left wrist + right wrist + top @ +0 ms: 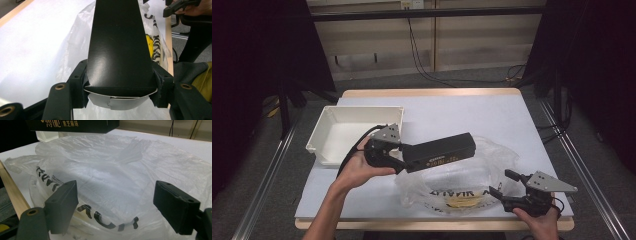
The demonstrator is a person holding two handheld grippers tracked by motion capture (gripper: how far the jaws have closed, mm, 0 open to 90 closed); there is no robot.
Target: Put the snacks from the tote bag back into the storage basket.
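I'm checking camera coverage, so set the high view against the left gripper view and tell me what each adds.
High view alone: the white plastic bin at the table's left, the left gripper seen from outside with the hand around it, and the long black box at full length. Left gripper view alone: the box's near end with its white inner flap pressed between the jaws. Both: the box, the clear plastic bag and the right gripper.

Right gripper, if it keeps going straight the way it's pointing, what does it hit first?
Most likely the clear plastic bag: the open right gripper faces its crinkled side. The black box held by the left gripper hangs above that line.
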